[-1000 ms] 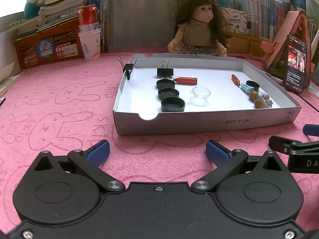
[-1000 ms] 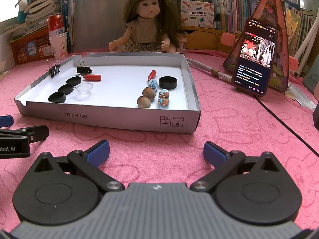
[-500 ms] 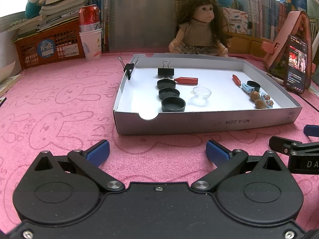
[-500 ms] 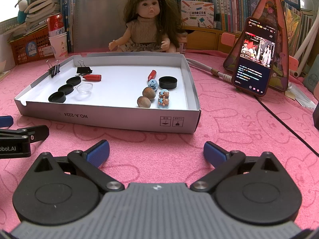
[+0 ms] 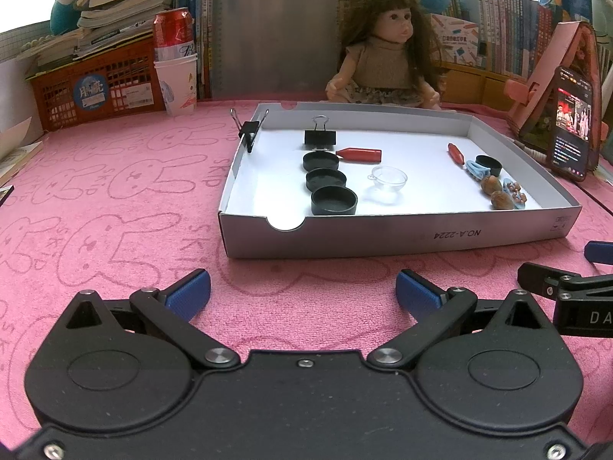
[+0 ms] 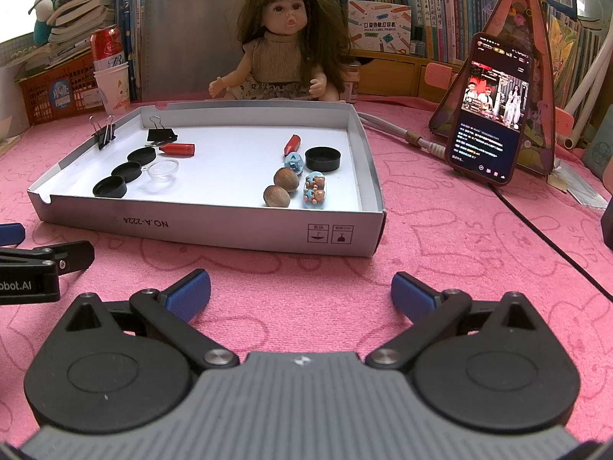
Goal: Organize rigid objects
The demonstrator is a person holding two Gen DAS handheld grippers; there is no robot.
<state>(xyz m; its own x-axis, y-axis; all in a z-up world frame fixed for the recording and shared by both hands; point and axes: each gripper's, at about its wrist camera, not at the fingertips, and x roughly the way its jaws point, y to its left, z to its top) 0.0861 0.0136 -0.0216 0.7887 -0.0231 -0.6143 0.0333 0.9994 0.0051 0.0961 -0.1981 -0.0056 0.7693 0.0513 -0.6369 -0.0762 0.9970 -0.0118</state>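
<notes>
Left wrist view: the left claw [image 5: 302,285] is seen spread wide and empty over the pink towel-covered counter [image 5: 115,199], short of the shallow white cardboard tray [image 5: 383,235]. The right claw [image 6: 300,287] is likewise released, nothing held. Three round black plastic caps [image 5: 325,180] are lined up inside; a fourth black cap [image 6: 323,158] and two brown nuts [image 6: 281,188] lie apart, so sorting is judged unfinished.

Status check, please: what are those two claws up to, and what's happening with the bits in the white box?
Left gripper open, empty. Right gripper open, empty. Both short of the white tray; black caps lined up inside. Path clear.
</notes>
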